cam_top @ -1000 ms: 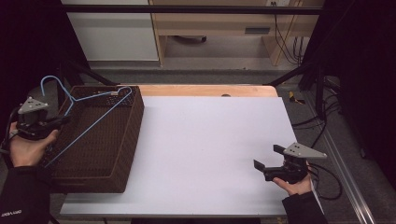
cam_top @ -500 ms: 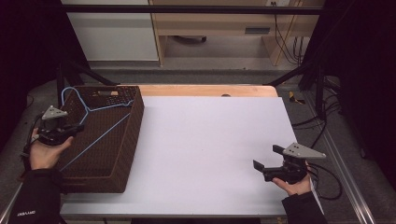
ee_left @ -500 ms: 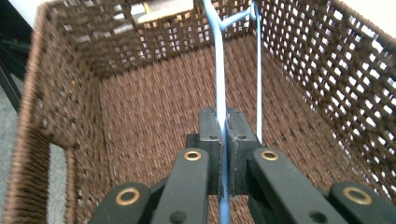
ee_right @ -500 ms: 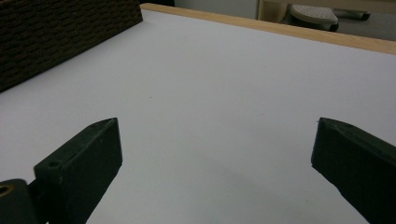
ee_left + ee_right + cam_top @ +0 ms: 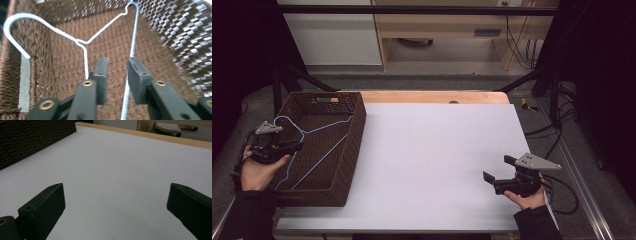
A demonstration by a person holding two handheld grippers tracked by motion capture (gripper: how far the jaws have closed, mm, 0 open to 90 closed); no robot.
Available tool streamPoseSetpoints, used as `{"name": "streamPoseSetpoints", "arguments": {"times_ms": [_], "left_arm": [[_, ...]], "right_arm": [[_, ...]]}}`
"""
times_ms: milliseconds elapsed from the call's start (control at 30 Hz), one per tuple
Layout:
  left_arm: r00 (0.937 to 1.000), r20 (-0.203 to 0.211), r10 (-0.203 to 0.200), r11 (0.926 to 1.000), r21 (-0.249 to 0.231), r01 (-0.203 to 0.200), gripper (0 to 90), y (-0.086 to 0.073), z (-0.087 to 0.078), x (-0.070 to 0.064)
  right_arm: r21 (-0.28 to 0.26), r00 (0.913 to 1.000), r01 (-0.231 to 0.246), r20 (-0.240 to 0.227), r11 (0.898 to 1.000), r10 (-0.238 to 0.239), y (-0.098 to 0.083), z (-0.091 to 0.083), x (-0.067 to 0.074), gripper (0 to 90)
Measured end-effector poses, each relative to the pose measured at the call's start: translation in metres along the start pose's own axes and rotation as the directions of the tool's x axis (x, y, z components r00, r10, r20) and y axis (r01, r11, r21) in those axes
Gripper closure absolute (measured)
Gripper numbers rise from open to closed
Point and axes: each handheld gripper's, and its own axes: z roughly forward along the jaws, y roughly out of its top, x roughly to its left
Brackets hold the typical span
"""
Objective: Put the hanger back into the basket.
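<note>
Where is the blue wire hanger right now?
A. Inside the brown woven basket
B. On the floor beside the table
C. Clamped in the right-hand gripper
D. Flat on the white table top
A: the blue wire hanger lies inside the brown woven basket at the left of the table, with the left gripper just above it, its jaws having just been opening and one hanger wire running loose between them.

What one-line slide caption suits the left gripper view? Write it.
Left gripper, jaws parted, over a light-blue wire hanger in a brown woven basket.
</note>
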Motion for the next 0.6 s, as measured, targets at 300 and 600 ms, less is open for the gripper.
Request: {"name": "streamPoseSetpoints", "arguments": {"times_ms": [300, 600], "left_arm": [[0.9917, 0.125, 0.03, 0.9738, -0.227, -0.001, 39.4, -0.006, -0.032, -0.036], [0.9642, 0.25, 0.089, 0.9444, -0.329, -0.002, 23.8, -0.011, -0.036, -0.083]], "right_arm": [[-0.014, 1.0, -0.005, 0.003, 1.0, 0.005, 0.001, -0.002, 0.0, 1.9], [-0.024, 1.0, -0.008, 0.002, 1.0, 0.008, 0.002, -0.003, 0.0, 1.6]]}}
